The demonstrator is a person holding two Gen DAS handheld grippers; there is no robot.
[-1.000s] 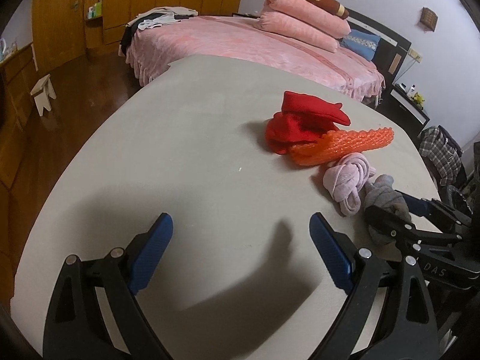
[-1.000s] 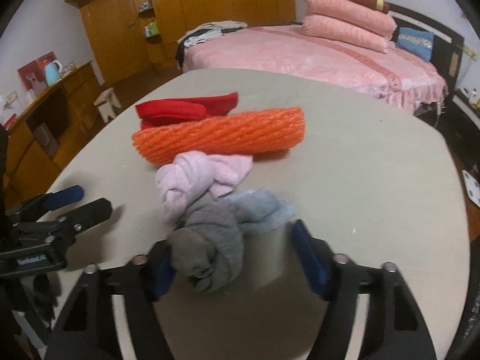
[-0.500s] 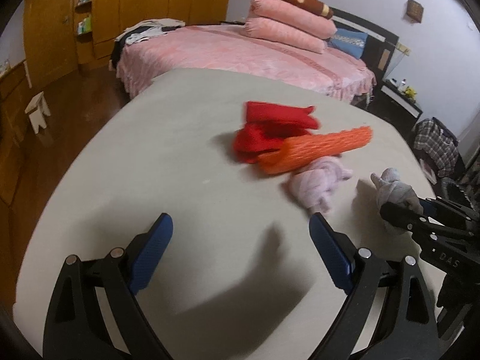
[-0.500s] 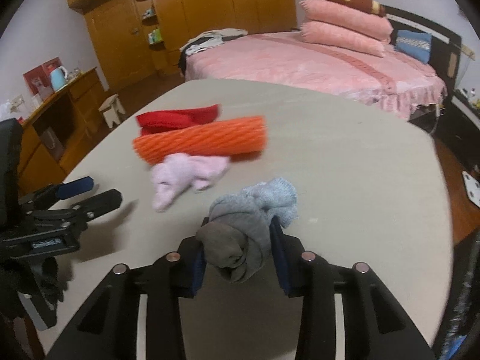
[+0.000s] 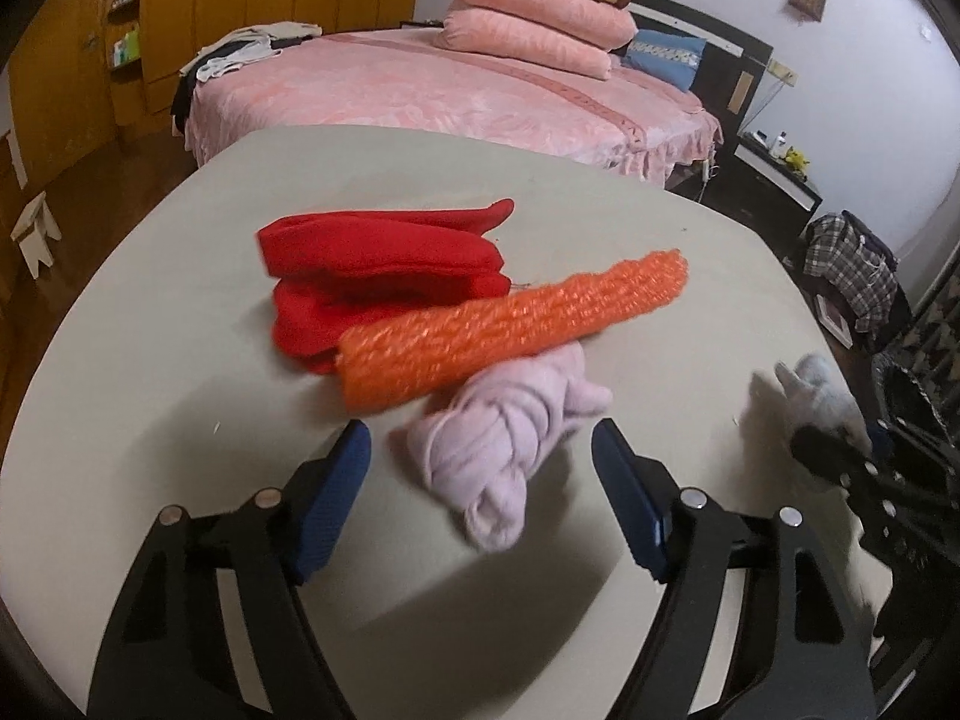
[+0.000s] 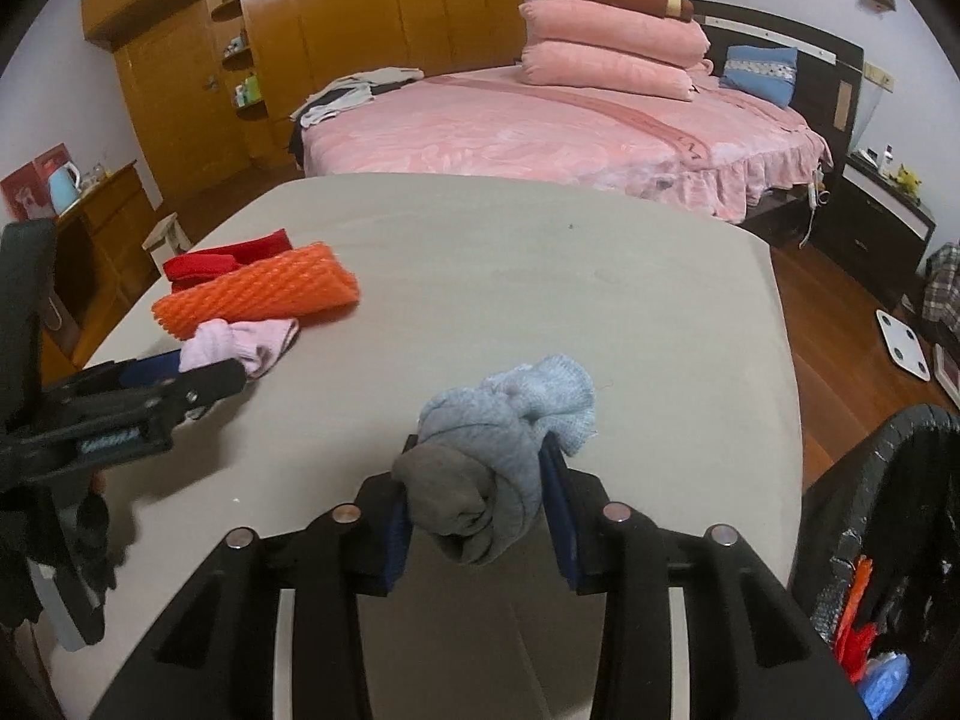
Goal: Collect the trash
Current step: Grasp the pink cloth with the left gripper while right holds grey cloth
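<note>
Clamped in right gripper (image 6: 477, 519): knotted grey-blue sock bundle (image 6: 504, 456), next for black-lined bin (image 6: 870, 516); spread left gripper (image 5: 480, 492) straddling knotted pale-pink sock bundle (image 5: 510, 438), closing needed.

Two black hand-held grippers with blue finger pads

The left gripper (image 5: 480, 492) and right gripper (image 6: 477, 507) share angular black frames with cut-out arms, round silver screw heads near each finger base, and ribbed dark blue pads (image 5: 327, 507)

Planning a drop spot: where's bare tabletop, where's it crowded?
Bare: the far and right side of the beige table, between the orange ribbed foam sleeve and the bed-side edge. Crowded: left side, where the sleeve, red folded cloth and pink knotted sock cluster.
</note>
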